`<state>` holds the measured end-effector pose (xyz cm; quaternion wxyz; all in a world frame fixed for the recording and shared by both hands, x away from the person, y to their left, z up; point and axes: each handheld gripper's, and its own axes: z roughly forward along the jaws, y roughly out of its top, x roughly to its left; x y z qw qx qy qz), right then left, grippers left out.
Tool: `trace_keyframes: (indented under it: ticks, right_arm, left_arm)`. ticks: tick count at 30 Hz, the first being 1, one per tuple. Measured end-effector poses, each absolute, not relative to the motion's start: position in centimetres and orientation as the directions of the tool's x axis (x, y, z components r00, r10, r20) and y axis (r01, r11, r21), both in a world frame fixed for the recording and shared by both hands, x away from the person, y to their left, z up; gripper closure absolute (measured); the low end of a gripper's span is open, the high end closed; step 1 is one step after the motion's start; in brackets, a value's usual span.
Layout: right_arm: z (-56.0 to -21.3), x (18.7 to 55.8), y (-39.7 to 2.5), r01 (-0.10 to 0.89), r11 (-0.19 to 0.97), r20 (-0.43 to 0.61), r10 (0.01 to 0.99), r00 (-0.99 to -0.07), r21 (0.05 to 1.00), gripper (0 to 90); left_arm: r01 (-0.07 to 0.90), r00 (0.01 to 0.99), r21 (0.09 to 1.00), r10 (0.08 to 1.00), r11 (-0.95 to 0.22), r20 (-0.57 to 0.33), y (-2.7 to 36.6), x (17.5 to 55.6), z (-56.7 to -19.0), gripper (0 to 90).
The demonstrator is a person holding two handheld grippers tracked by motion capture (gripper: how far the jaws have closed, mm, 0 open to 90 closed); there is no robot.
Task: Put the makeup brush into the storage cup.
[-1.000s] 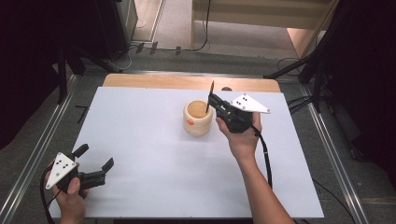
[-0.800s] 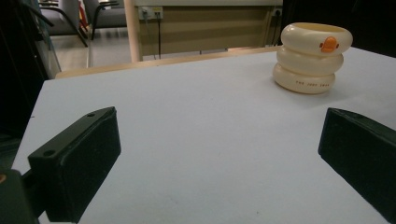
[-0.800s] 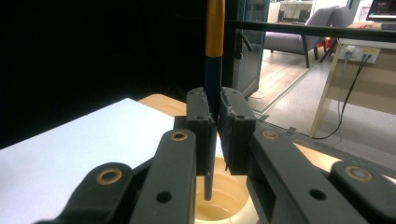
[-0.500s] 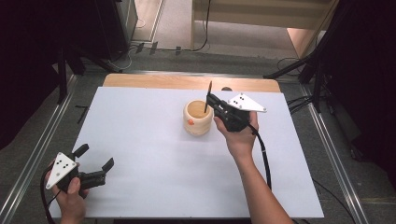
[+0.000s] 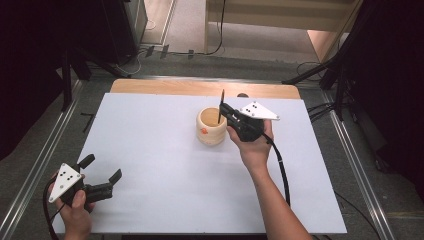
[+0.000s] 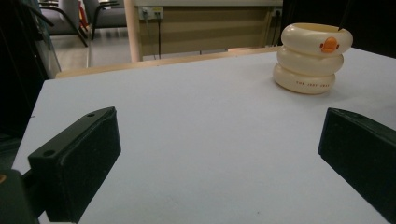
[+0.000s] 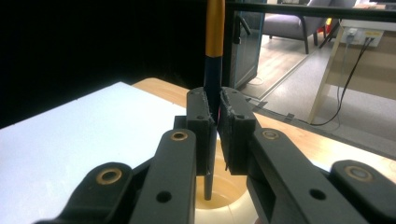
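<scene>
The left gripper [image 5: 102, 171] rests at the near left corner of the white table [image 5: 150, 150], jaws spread wide with nothing between them. Well apart from it, right of the table's centre, stands the cream ringed holder [image 5: 211, 126], bearing an orange mark on its front. Just beside the holder, the right gripper [image 5: 223, 108] is clamped on a dark pen [image 7: 213, 79], held upright with its lower end inside the holder's opening.
</scene>
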<state>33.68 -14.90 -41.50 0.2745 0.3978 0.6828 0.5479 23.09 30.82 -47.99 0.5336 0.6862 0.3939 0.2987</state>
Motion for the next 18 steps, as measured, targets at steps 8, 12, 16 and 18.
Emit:
trace_keyframes:
  ticks: [8,12,16,18]
  right_arm:
    - [-42.0,33.9,-14.6,0.257,0.091,0.062,0.844,-0.532,0.962,84.2]
    - [-42.3,33.9,-14.5,0.263,0.097,0.060,0.844,-0.532,0.960,84.2]
    - [-42.8,33.9,-14.5,0.267,0.096,0.063,0.847,-0.528,0.959,84.2]
    - [-43.1,34.0,-14.5,0.278,0.098,0.065,0.850,-0.523,0.956,84.2]
  left_arm:
    - [0.222,0.510,0.968,0.860,-0.121,-0.010,30.9,23.1,-48.0,0.0]
    - [0.222,0.511,0.968,0.860,-0.121,-0.010,30.9,23.1,-48.0,0.0]
    - [0.221,0.512,0.968,0.859,-0.121,-0.010,30.9,23.1,-48.0,0.0]
    - [0.221,0.512,0.968,0.859,-0.120,-0.010,30.9,23.1,-48.0,0.0]
